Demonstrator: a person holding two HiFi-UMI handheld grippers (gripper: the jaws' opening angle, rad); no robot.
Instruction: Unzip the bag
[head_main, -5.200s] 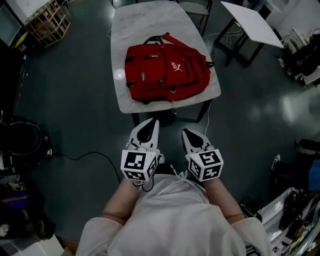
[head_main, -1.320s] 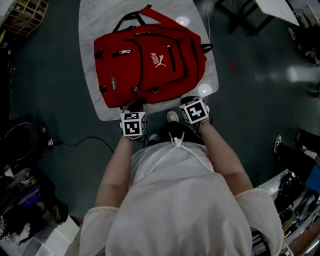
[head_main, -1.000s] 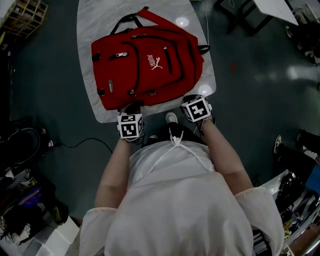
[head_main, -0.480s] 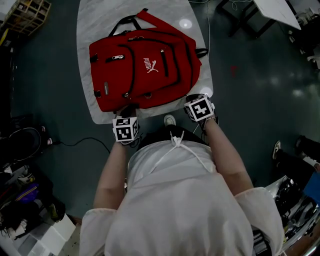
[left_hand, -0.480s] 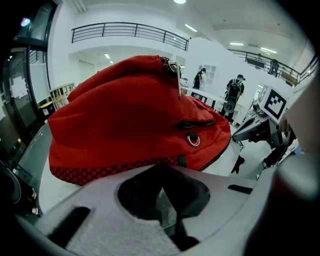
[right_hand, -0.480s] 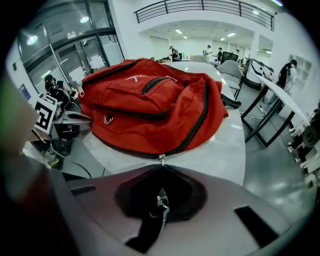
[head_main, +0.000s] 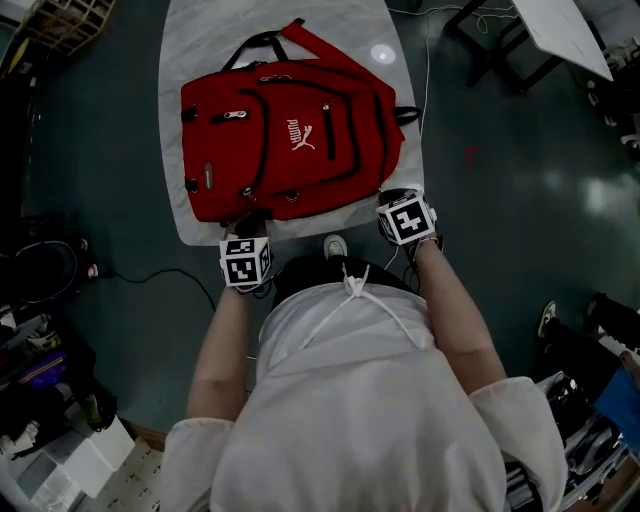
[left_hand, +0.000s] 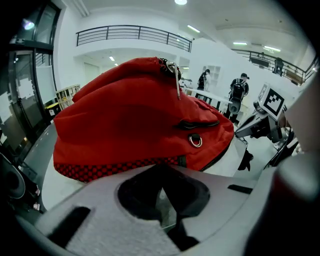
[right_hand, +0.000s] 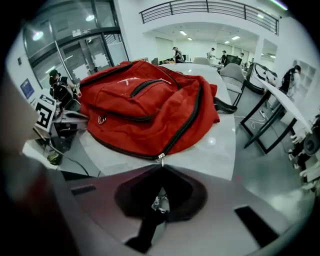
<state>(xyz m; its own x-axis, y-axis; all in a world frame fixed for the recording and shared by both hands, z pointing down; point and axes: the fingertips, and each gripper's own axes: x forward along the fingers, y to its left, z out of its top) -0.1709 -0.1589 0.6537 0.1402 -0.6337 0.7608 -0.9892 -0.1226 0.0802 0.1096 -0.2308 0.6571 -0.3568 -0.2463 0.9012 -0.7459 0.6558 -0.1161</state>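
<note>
1. One red backpack (head_main: 290, 135) lies flat on the white worktop (head_main: 200, 40). Its front panel faces up, the carry handle is at the far end and the bottom hem points toward the person.
2. What matters is the main zipper track (right_hand: 187, 125), the dark line on the bag's right flank. From the near-right corner it runs away from the person along that side, then bends over toward the top of the bag. So its long axis points pretty much straight away from the right claw.
3. The zipper pull (right_hand: 160, 159) sits at the near end of that track, low on the near-right corner, just above the worktop surface.
4. The right claw (head_main: 392, 194) is right on it. Its jaws are squeezed fully together on the pull tab, with a bit of metal showing between them and the slider just past the tips.
5. The left claw (head_main: 255, 220) is at the near-left corner, well apart from the pull. Its jaws are together too, with the tips up against the checkered bottom hem. I can't tell if it's actually nipping fabric or only butting against it.
6. My guess is the right side drags the pull along the track, away from the body, while the left side keeps the bag from sliding.
</note>
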